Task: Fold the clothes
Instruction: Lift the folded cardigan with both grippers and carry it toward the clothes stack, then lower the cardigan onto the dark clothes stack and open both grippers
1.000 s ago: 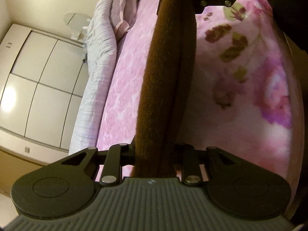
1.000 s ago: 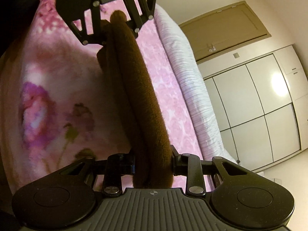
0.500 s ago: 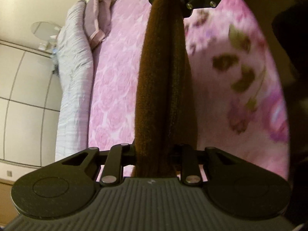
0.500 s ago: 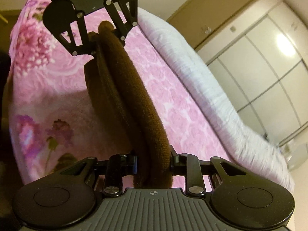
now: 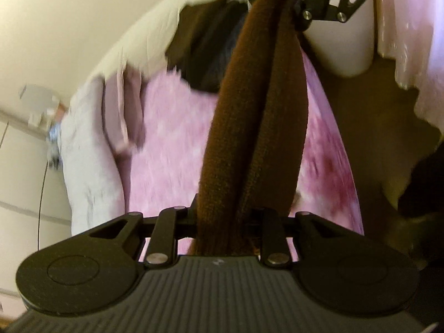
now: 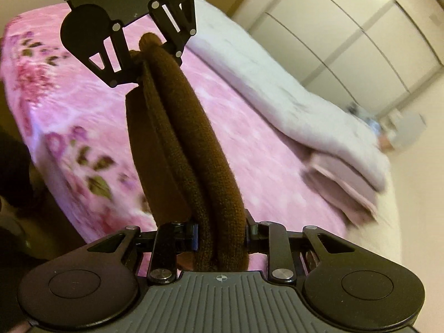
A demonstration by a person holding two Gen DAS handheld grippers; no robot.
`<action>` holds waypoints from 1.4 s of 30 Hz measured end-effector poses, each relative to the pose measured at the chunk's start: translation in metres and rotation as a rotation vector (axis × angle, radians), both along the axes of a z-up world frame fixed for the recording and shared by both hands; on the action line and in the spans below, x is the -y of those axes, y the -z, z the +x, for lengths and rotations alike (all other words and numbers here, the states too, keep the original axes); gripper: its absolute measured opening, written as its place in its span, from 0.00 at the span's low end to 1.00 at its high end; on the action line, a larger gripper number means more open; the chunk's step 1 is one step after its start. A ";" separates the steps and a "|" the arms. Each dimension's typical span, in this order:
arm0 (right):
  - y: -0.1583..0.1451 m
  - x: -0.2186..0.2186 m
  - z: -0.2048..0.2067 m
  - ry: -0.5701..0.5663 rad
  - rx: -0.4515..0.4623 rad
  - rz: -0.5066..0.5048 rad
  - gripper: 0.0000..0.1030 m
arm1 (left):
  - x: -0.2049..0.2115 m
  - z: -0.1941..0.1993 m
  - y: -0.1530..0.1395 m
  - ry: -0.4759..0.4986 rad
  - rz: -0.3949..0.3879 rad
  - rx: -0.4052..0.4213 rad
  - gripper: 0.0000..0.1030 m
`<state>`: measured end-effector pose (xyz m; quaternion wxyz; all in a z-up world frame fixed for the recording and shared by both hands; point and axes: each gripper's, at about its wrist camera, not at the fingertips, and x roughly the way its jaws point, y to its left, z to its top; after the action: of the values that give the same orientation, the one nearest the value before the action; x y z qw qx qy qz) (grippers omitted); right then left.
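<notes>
— Where is the brown knit garment [image 6: 191,149]?

— Stretched in the air above the pink floral blanket [image 6: 83,116], bunched into a thick roll between the two tools. It touches nothing on the bed that I can see.

— And the right gripper [image 6: 222,238]?

— Its jaws are pressed tight on one end of the roll. The left gripper [image 5: 244,216] is clamped on the other end the same way; from the right wrist view it shows at the far end of the garment, over the blanket's flowered edge.

— What else lies by the blanket?

— A pale rolled quilt [image 6: 277,91] runs along the blanket's far side, with a folded pink cloth [image 6: 341,183] tucked against it. Beyond the blanket's head end there is a dark heap [image 5: 205,47], possibly more clothing; the left wrist view is too blurred to be sure.

— Behind that?

— White wardrobe doors [image 6: 347,33] past the quilt.
</notes>
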<state>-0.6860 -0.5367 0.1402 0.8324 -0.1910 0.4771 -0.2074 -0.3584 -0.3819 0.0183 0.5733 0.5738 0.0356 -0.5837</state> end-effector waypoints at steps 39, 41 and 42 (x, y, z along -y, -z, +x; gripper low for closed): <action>0.027 0.476 -0.249 0.152 -0.025 -0.152 0.32 | 0.430 0.144 0.087 0.057 -0.131 0.111 0.23; 0.081 0.476 -0.251 0.119 -0.126 -0.055 0.32 | 0.429 0.142 0.108 0.037 -0.099 0.104 0.25; 0.094 0.472 -0.252 0.108 -0.151 -0.058 0.32 | 0.428 0.141 0.118 0.026 -0.083 0.100 0.26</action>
<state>-0.9377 -1.0083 0.0457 0.7757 -0.2042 0.5420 -0.2506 -0.2175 -0.8101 -0.0995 0.5900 0.5784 -0.0250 -0.5628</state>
